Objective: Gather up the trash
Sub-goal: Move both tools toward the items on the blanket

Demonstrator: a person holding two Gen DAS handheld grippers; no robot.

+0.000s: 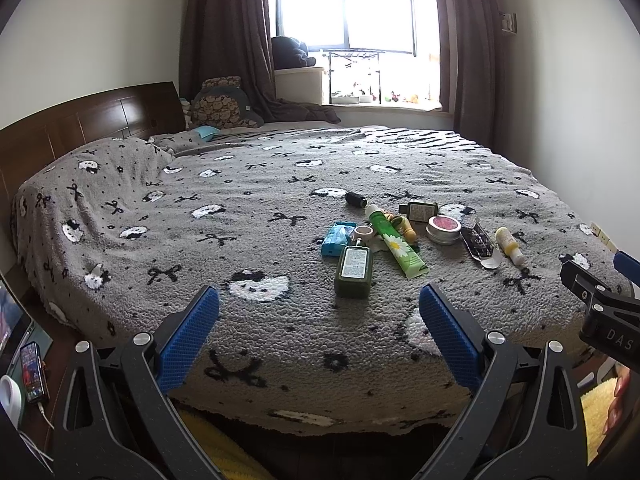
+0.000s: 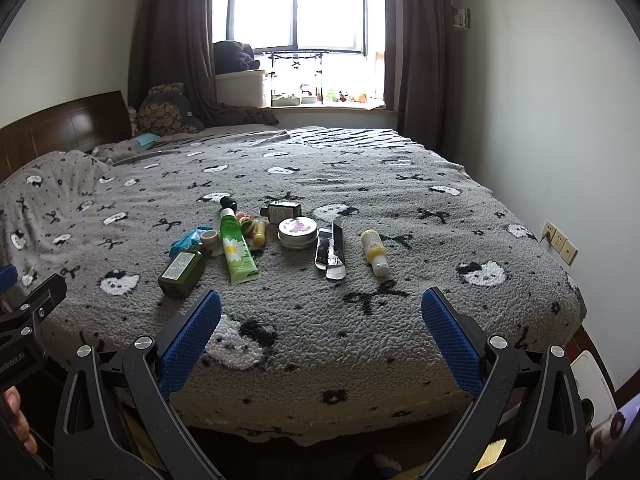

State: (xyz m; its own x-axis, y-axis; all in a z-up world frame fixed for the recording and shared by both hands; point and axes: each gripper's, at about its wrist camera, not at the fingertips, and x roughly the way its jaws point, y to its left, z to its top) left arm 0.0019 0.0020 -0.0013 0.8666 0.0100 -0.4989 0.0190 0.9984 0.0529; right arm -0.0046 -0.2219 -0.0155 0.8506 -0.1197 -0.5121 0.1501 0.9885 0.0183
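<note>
From the left wrist view, the left claw [image 1: 319,334] is gaping wide and holding nothing, hovering at the near edge of the bed [image 1: 160,240]. The trash is lying ahead and slightly right of it — the dark green bottle [image 1: 354,271] nearest, its long axis running roughly away from the claw.

From the right wrist view, the right claw [image 2: 321,338] is also standing wide and empty. Here the green bottle [image 2: 182,272] is sitting ahead-left, while the torn black wrapper [image 2: 331,254] and small yellow bottle [image 2: 374,252] are lying almost straight ahead — likelier work for this hand.
</note>
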